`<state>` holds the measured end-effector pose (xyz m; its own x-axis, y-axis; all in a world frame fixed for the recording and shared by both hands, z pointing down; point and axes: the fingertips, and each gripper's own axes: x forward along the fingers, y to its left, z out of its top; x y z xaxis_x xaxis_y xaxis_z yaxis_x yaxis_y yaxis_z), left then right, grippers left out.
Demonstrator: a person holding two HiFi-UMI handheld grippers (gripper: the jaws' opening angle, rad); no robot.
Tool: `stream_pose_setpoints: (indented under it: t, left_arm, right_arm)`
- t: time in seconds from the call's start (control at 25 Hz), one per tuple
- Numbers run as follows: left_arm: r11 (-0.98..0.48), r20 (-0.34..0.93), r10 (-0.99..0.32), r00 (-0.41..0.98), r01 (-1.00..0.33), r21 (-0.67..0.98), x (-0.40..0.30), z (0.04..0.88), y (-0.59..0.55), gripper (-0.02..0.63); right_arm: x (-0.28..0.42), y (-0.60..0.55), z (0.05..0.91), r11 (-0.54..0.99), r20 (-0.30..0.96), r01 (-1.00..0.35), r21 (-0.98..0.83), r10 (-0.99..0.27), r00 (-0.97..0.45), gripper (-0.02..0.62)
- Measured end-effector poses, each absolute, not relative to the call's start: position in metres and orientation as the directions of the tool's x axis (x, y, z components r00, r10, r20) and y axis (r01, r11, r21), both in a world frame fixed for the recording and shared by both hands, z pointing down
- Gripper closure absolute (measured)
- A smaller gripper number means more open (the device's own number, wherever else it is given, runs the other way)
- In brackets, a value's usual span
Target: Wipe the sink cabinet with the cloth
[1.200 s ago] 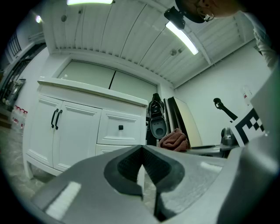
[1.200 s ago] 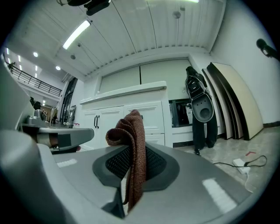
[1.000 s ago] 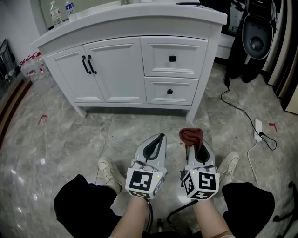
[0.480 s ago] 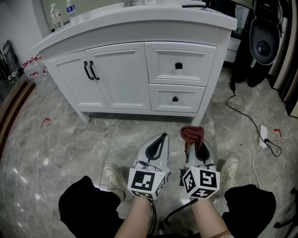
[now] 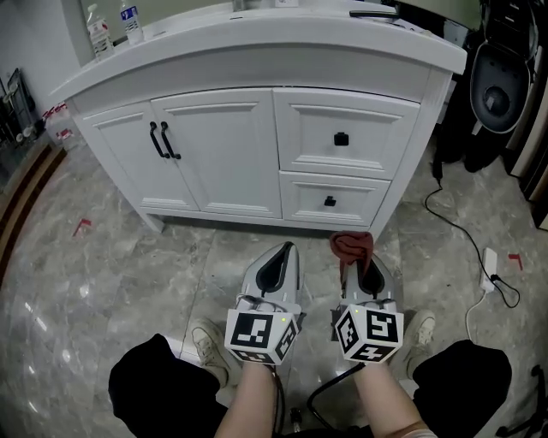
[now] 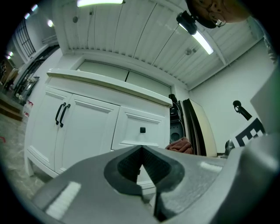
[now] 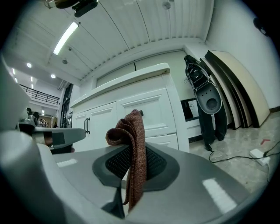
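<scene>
Nearest the viewer, two forearms carry the marker cubes [image 5: 261,335] of the grippers, each face printed with a black-and-white square code and no readable lettering. The left gripper [image 5: 287,250] has its fingers [image 6: 124,166] clenched together with nothing between them, the ribbed dark pads meeting at a point. The right gripper [image 5: 354,257] has its fingers [image 7: 157,164] clamped on the cloth [image 5: 351,246], a rust-red knitted piece gripped at its lower part, its free upper end folded over above the tips and apart from the cabinet. Below the grippers, a pale shoe [image 5: 204,340] stands on the grey marbled floor [image 5: 103,265], which bears a small red tape mark [image 5: 82,226] at the left and a white power strip [image 5: 490,259] with a black cable at the right. Beyond stands the white sink cabinet [image 5: 257,145]: two doors with black bar handles [image 5: 163,139] at the left, two drawers with square black knobs [image 5: 341,139] at the right, beneath a curved white top. Farthest, two clear bottles [image 5: 128,19] stand on the top's left end; their label print is too small to read.
</scene>
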<state>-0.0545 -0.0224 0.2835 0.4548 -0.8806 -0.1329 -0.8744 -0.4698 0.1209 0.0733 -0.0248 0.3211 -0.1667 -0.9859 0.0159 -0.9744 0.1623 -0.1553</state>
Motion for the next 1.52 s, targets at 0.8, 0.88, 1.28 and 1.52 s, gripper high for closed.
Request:
stream_pose_setpoints:
  t: [0.8,0.88,1.28,1.52]
  left_arm:
    - [-0.423,-0.16,-0.895,0.417,-0.906,0.004,-0.08,0.251,-0.153,0.606]
    - [-0.422,-0.168,-0.893,0.417,-0.906,-0.004,-0.085,0.247,-0.163,0.606]
    - [-0.436,-0.174,-0.885,0.431,-0.9,-0.009,-0.098,0.252,-0.196,0.606]
    - [-0.431,-0.162,-0.891,0.424,-0.902,0.012,-0.103,0.262,-0.203,0.606]
  right_arm:
    - [0.019,-0.178,0.224,0.376,-0.166,-0.919,-0.122,-0.92,-0.355,0.512]
    - [0.008,-0.19,0.21,0.396,-0.192,-0.91,-0.123,-0.909,-0.369,0.512]
    - [-0.041,-0.227,0.166,0.487,-0.269,-0.869,-0.092,-0.852,-0.449,0.512]
    - [-0.047,-0.234,0.162,0.495,-0.268,-0.866,-0.076,-0.846,-0.46,0.511]
